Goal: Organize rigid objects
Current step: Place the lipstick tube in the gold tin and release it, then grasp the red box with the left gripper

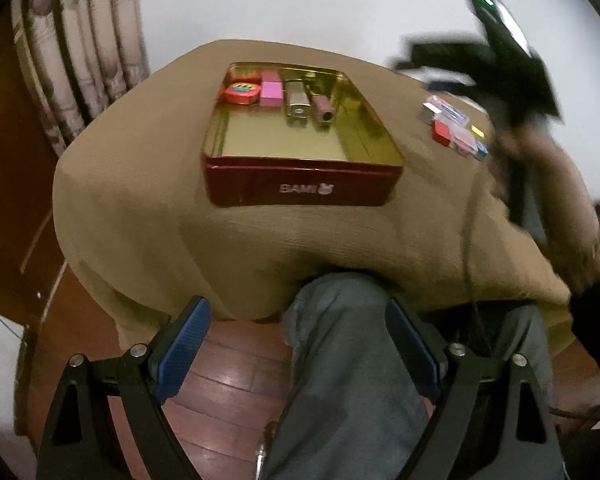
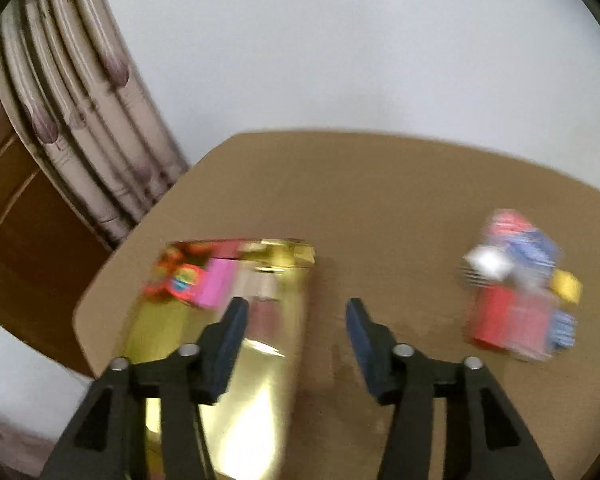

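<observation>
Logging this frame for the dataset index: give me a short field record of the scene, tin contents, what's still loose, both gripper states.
surface: table under tan cloth
container: red tin, gold inside, lid off
in tin: four small items in a row at the far end, among them a pink block
loose: pile of small objects on the cloth right of the tin
left hand-held gripper: open, nothing held
right hand-held gripper: open, nothing held, frame blurred
</observation>
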A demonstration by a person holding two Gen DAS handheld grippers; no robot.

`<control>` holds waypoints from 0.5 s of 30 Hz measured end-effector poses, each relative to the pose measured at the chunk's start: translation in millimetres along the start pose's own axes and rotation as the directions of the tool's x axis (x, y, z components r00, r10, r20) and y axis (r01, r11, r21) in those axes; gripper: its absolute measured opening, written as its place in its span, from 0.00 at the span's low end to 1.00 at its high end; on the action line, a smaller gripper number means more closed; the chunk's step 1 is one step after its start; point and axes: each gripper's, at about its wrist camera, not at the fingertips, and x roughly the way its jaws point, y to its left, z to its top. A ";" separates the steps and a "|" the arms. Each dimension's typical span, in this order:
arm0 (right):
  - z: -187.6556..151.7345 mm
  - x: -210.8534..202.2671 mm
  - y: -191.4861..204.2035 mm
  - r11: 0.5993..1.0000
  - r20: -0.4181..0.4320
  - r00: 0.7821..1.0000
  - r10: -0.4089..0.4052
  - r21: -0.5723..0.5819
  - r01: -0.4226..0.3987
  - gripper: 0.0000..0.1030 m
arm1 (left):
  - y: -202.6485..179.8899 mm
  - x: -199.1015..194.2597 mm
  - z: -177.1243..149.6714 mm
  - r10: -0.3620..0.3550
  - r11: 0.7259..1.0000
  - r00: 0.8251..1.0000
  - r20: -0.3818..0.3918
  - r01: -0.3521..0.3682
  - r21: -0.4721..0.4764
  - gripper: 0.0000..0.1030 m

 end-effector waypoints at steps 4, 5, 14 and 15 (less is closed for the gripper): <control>-45.5 -35.7 -80.1 0.976 0.066 0.975 -0.211 -0.036 0.214 0.55 | -22.9 -2.2 -2.5 -0.014 0.998 1.000 0.002 0.014 0.068 0.84; -55.1 -40.2 -105.7 0.961 0.058 0.960 -0.273 -0.033 0.275 0.55 | -29.4 -2.8 -2.4 -0.021 0.996 1.000 0.001 0.021 0.086 0.84; -99.1 -59.1 -274.7 0.885 -0.045 0.893 -0.448 0.119 0.450 0.55 | -89.5 8.5 44.4 -0.123 0.978 0.992 -0.015 0.123 0.170 0.84; -103.5 -59.2 -284.4 0.882 -0.049 0.892 -0.449 0.134 0.452 0.55 | -93.6 12.6 53.2 -0.133 0.976 0.991 -0.018 0.134 0.169 0.84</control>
